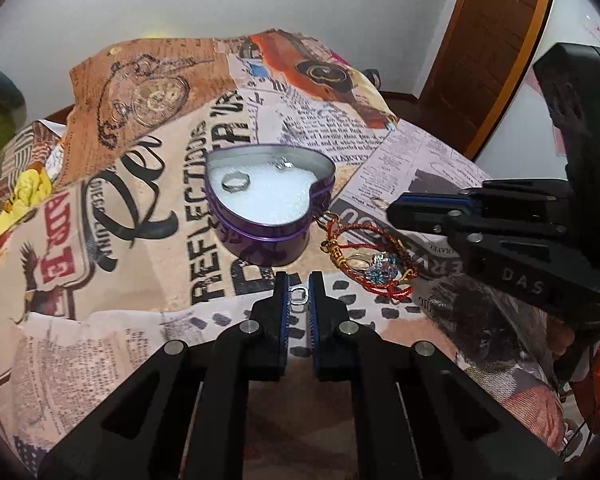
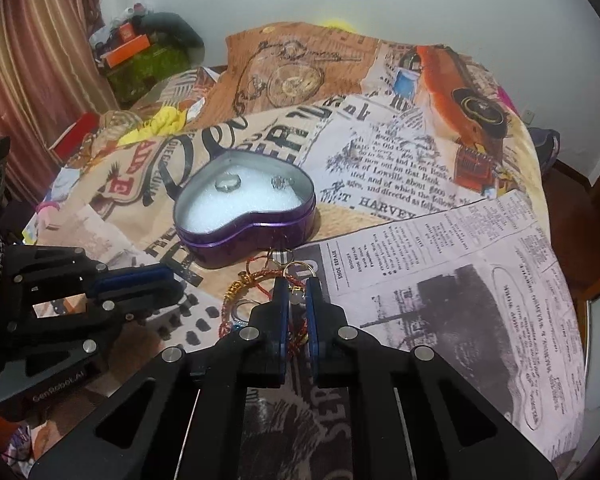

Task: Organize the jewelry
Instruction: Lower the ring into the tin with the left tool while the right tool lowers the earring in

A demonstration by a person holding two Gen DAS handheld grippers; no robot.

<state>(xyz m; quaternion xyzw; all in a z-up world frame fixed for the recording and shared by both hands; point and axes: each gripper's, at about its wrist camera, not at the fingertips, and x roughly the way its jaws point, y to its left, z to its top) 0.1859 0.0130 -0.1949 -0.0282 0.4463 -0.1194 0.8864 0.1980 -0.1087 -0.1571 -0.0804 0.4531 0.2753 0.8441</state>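
Note:
A purple heart-shaped tin (image 1: 260,232) (image 2: 260,232) with white foam holds a silver band ring (image 1: 236,181) (image 2: 228,183) and a stone ring (image 1: 282,163) (image 2: 281,182). My left gripper (image 1: 299,295) is shut on a small silver ring (image 1: 299,295), just in front of the tin. My right gripper (image 2: 298,294) is shut on a gold hoop earring (image 2: 298,272), right of the tin; it also shows in the left wrist view (image 1: 392,210). A red cord bracelet (image 1: 364,256) (image 2: 256,280) and a blue beaded piece (image 1: 382,270) lie between the grippers.
A printed newspaper-pattern cloth (image 1: 140,184) (image 2: 440,240) covers the bed or table. Yellow fabric (image 1: 30,188) lies at the left edge. A wooden door (image 1: 488,48) stands behind on the right, curtains (image 2: 28,80) and clutter on the far left.

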